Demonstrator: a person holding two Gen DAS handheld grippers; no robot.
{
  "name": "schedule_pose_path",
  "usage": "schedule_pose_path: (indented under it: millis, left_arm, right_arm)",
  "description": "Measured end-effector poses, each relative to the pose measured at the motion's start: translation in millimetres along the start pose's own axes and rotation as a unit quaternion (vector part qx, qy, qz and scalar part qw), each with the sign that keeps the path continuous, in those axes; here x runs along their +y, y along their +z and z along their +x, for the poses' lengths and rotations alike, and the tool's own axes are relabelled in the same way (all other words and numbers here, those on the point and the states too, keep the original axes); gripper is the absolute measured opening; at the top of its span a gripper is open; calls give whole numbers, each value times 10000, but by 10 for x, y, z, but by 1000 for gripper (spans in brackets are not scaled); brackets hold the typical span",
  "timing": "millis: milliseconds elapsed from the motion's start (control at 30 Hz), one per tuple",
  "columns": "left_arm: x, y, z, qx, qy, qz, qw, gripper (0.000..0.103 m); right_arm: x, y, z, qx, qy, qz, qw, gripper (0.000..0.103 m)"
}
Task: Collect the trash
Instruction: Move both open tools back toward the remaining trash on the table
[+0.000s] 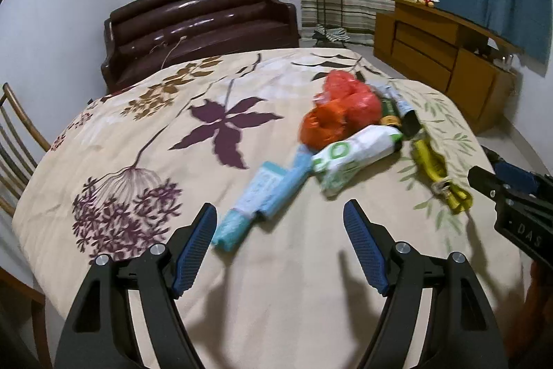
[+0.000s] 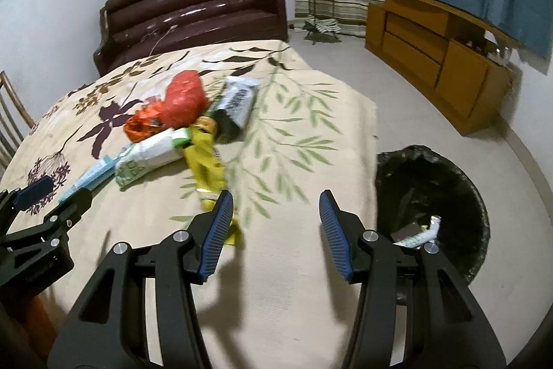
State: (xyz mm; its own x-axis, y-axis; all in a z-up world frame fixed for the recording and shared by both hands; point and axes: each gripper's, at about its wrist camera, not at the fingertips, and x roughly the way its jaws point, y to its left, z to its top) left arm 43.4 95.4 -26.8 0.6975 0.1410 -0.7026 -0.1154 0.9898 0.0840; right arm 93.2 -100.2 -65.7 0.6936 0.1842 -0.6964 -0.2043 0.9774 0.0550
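Observation:
Trash lies in a pile on the floral tablecloth (image 1: 145, 113): an orange plastic bag (image 1: 340, 109), a white-green packet (image 1: 349, 158), a light blue wrapper (image 1: 262, 196), a yellow wrapper (image 1: 439, 175) and a dark packet (image 1: 402, 113). My left gripper (image 1: 281, 232) is open and empty, just short of the blue wrapper. My right gripper (image 2: 276, 217) is open and empty, its left finger over the yellow wrapper's (image 2: 207, 168) near end. A black-lined trash bin (image 2: 432, 196) stands on the floor to the right, holding a few wrappers.
A brown sofa (image 1: 204, 19) stands behind the table. A wooden cabinet (image 2: 439, 51) lines the right wall. A wooden chair (image 1: 17, 140) stands at the left. The table edge (image 2: 375, 127) drops off beside the bin.

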Motion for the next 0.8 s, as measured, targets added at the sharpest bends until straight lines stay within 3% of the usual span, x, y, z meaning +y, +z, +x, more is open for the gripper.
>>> schedule_pose_path:
  millis: [633, 800]
  left_arm:
    - [551, -120, 188, 394, 100, -433, 9982, 73]
    - [557, -67, 258, 441, 30, -312, 9985, 73]
  right_arm:
    - [313, 48, 262, 367, 7, -296, 9989, 51]
    - [328, 53, 284, 406, -11, -328, 9986, 50]
